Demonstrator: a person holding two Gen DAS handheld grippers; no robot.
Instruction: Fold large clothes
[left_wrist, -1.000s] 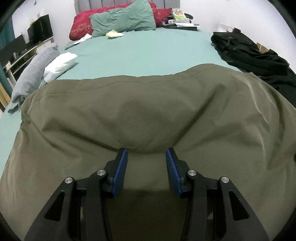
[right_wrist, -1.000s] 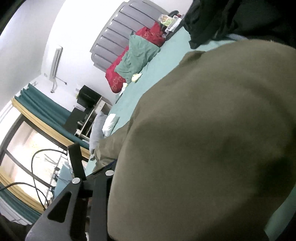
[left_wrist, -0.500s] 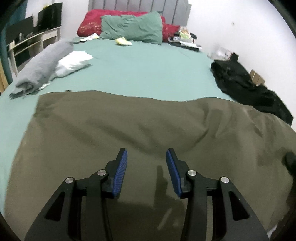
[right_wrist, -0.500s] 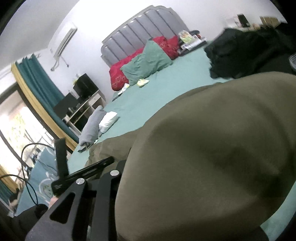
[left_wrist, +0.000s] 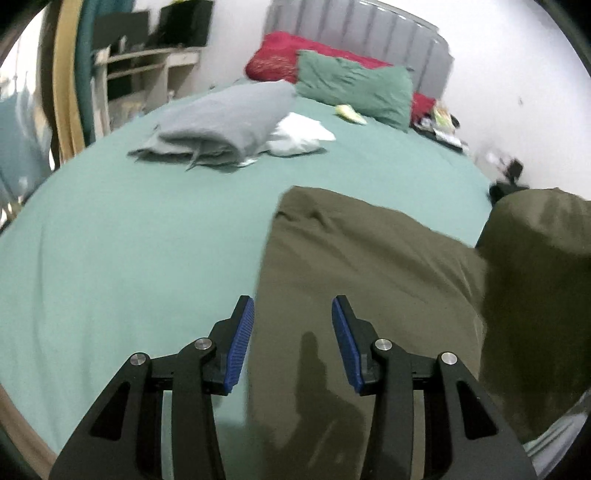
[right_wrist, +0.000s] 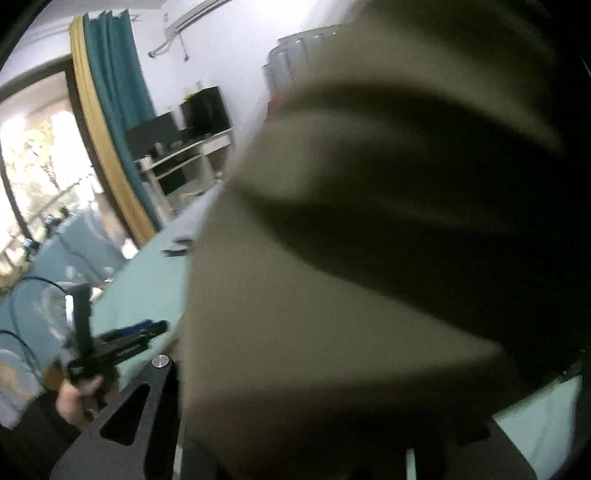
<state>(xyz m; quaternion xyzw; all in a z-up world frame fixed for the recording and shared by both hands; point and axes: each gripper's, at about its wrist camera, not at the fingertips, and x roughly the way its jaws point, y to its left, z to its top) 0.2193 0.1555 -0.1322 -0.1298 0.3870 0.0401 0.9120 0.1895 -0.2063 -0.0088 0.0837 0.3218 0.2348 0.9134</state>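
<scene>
A large olive-green garment (left_wrist: 362, 273) lies on the green bed sheet (left_wrist: 140, 236), its left edge running under my left gripper (left_wrist: 291, 332). The left gripper is open and empty, hovering just above that edge. In the right wrist view the same olive cloth (right_wrist: 351, 277) hangs close over the lens and covers the right gripper's fingers; only its left arm shows at the bottom left. The cloth is lifted there, and a raised fold of it shows at the right of the left wrist view (left_wrist: 535, 266). The left gripper also shows in the right wrist view (right_wrist: 125, 343), held in a hand.
A folded grey blanket (left_wrist: 221, 125) and a white pillow (left_wrist: 299, 134) lie on the far left of the bed. Green (left_wrist: 354, 88) and red pillows (left_wrist: 280, 55) lean on the grey headboard. Shelves (left_wrist: 140, 74) and a teal and yellow curtain (right_wrist: 110, 122) stand left of the bed.
The left gripper has swung left, now over the garment's left edge with bare sheet beside it. The right gripper has lifted the olive cloth higher, so it fills its view.
</scene>
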